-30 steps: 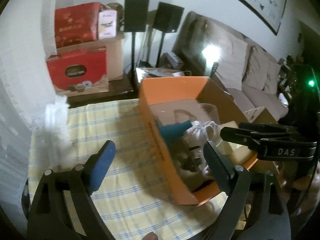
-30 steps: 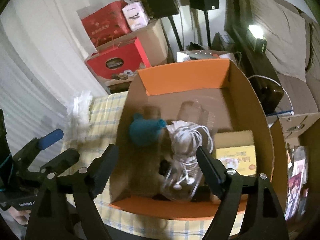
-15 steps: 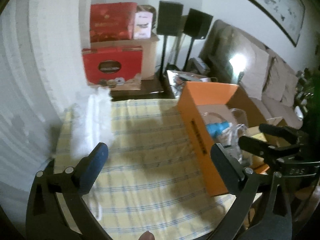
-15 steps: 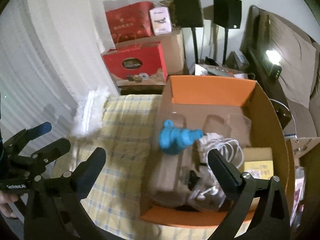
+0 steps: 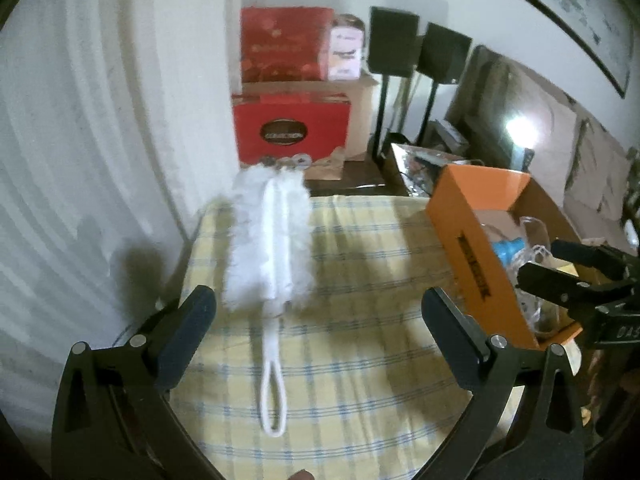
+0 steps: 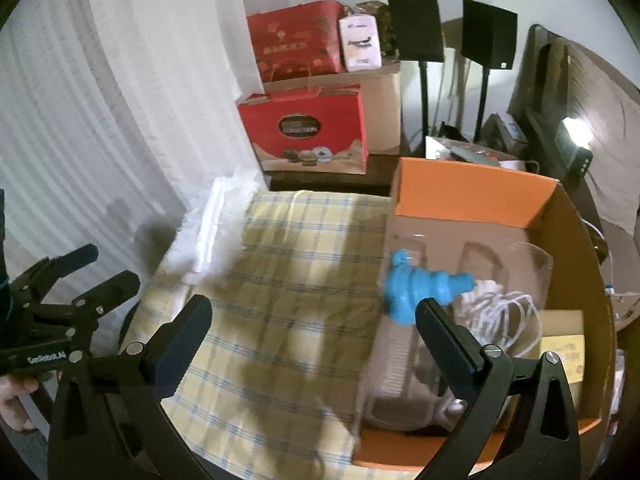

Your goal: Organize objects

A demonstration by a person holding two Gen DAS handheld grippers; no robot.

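A white fluffy duster [image 5: 270,240] with a loop handle lies on the yellow checked tablecloth [image 5: 340,352] near the table's left edge. My left gripper [image 5: 320,332] hangs open above the cloth, just right of the loop. An orange cardboard box [image 5: 468,236] stands on the right, holding a blue toy [image 6: 416,290], a white cable [image 6: 504,320] and clear plastic. My right gripper [image 6: 312,336] is open over the box's left wall, with nothing between its fingers. The duster [image 6: 208,236] shows blurred in the right wrist view.
Red gift boxes [image 5: 292,128] and a brown carton are stacked behind the table by a white curtain [image 5: 100,140]. Two black speakers [image 5: 394,46] on stands and a sofa [image 5: 560,140] lie further back right. A yellow box [image 6: 562,356] sits at the orange box's right end.
Both grippers swung left and pulled back from the box. The duster has come fully into the left wrist view; the orange box slid to the right of both views. Both stay open.
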